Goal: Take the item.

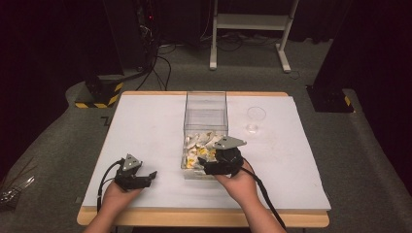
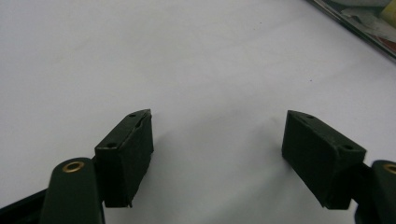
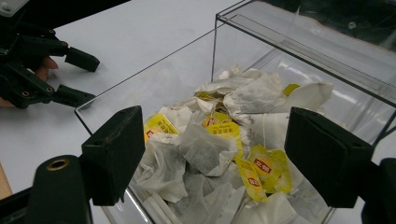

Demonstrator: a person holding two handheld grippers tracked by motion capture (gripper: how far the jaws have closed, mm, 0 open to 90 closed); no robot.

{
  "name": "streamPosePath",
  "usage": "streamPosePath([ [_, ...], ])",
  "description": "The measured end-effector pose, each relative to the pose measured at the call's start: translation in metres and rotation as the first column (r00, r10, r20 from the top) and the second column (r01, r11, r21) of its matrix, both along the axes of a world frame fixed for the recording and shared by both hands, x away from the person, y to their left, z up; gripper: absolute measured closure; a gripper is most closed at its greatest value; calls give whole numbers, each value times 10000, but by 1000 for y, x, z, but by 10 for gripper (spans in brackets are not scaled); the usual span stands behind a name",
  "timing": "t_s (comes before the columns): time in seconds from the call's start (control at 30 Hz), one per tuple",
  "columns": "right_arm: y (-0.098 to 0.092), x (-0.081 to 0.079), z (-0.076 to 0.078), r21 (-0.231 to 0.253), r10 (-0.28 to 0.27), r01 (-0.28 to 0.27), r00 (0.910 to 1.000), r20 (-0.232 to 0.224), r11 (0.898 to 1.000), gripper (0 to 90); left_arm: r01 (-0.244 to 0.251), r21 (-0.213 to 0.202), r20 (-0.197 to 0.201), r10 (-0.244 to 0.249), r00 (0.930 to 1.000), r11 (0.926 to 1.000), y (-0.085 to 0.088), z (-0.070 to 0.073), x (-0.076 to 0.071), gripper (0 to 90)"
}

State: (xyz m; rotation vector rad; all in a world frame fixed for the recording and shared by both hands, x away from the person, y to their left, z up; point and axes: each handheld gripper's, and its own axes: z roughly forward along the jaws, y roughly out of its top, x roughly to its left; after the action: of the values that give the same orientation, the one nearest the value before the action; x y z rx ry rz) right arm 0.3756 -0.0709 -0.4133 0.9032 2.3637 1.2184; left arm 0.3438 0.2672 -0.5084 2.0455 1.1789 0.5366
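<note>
The right tool (image 3: 215, 154) gapes empty over the box (image 1: 206, 104) of teabags (image 3: 219, 140) near the tabletop's (image 1: 145, 126) front edge, while the left tool (image 2: 217, 140) rests open.

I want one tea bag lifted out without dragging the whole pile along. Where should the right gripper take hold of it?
Probably the top tea bag, pinched at its puffed paper middle, from straight above through the clear box's open top. It lies uppermost, and the right gripper hovers open over it.
</note>
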Motion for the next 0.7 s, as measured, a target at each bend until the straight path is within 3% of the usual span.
streamPosePath([
  [0.4,13,10,-1,-232,-1,-6,9995,-304,9997,241,-10,1,13,10,10000,10000,0,0,0,254],
  [0.5,15,15,0,-169,156,-166,9983,-554,9997,304,-9,2,14,9,10000,10000,0,0,0,253],
  [0.7,22,23,0,-728,252,-311,9965,-801,9969,359,-10,-1,15,10,10000,10000,0,0,0,254],
])
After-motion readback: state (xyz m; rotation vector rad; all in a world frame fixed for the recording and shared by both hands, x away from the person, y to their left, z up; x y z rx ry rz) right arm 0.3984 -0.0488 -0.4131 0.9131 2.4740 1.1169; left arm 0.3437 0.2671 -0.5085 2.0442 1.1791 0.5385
